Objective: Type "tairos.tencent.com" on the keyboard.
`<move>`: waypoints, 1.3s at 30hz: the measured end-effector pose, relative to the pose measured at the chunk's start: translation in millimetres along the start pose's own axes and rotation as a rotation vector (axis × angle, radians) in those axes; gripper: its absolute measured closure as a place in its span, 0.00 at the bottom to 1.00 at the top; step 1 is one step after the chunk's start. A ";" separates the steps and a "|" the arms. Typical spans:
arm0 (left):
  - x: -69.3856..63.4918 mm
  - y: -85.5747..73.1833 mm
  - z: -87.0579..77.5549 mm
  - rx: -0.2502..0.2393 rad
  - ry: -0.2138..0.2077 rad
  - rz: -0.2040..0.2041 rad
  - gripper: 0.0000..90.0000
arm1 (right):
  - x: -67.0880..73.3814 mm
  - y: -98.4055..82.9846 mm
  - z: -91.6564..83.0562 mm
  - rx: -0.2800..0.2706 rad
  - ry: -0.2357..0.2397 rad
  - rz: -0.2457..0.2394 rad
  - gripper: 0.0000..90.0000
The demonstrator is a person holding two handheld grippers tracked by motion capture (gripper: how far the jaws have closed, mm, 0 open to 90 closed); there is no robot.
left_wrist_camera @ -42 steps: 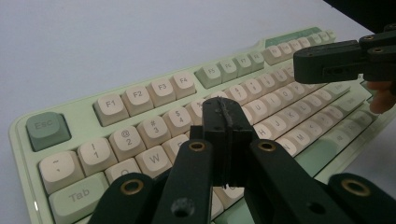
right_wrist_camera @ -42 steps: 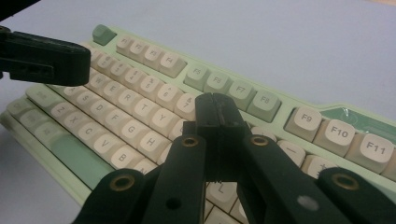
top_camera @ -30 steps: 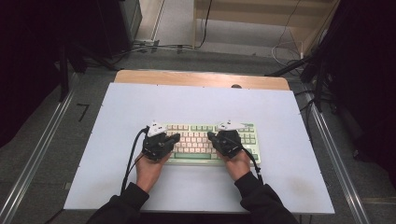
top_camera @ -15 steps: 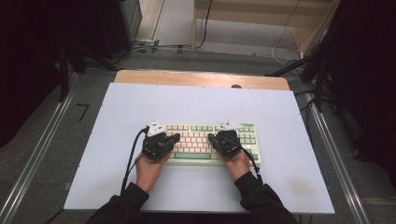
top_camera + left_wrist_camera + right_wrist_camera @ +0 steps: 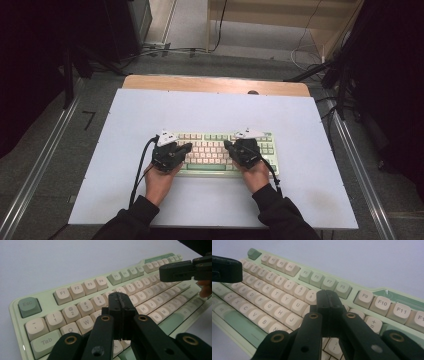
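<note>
Nothing moved — both grippers' (image 5: 186, 148) (image 5: 228, 145) fingers together over glossy, rounded-keyed pale-green keyboard (image 5: 212, 150).

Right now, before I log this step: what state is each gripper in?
Left gripper: shut, holding nothing, tip over the keyboard near the number row.
Right gripper: shut, holding nothing, tip over the keys right of the keyboard's middle.

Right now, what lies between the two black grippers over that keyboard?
In the high view, only keys of the keyboard lie between the left gripper and the right gripper: cream letter and number keys, nothing else. Both hold their jaws shut.
</note>
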State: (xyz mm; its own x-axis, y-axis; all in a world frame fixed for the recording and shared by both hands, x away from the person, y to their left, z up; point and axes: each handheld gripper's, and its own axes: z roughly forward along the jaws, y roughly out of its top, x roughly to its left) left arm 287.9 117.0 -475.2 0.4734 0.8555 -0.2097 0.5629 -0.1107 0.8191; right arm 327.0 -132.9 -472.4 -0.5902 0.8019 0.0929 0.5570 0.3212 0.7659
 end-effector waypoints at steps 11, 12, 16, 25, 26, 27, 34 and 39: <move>3.4 -3.7 -0.4 0.017 0.020 0.005 1.00 | 0.0 1.3 -5.5 -0.026 0.002 0.007 0.97; 3.8 -4.2 -0.3 0.020 0.022 0.004 1.00 | 0.0 1.2 -5.6 -0.026 0.003 0.006 0.97; 6.3 -7.2 2.0 0.049 0.033 0.008 1.00 | -0.2 1.4 -5.9 -0.029 0.003 0.007 0.97; 7.7 -10.2 4.3 0.073 0.041 0.006 1.00 | -0.3 1.4 -6.2 -0.027 0.004 0.006 0.97; 7.7 -10.4 4.5 0.075 0.042 0.007 1.00 | -0.1 1.4 -6.3 -0.027 0.004 0.005 0.97; 7.7 -10.6 4.5 0.079 0.042 0.008 1.00 | -0.1 1.4 -6.3 -0.027 0.004 0.005 0.97; 8.7 -11.9 3.5 0.083 0.050 0.013 1.00 | -0.6 1.5 -6.9 -0.027 0.003 0.006 0.97; 8.7 -12.6 3.6 0.090 0.055 0.018 1.00 | -0.5 1.6 -7.3 -0.029 0.004 0.005 0.97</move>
State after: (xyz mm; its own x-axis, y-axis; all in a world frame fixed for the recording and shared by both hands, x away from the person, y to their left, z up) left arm 287.3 124.0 -489.3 0.4474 0.8791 -0.1642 0.6145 -0.1688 0.7706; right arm 324.0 -136.4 -466.6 -0.5899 0.8014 0.0990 0.5424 0.3025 0.7838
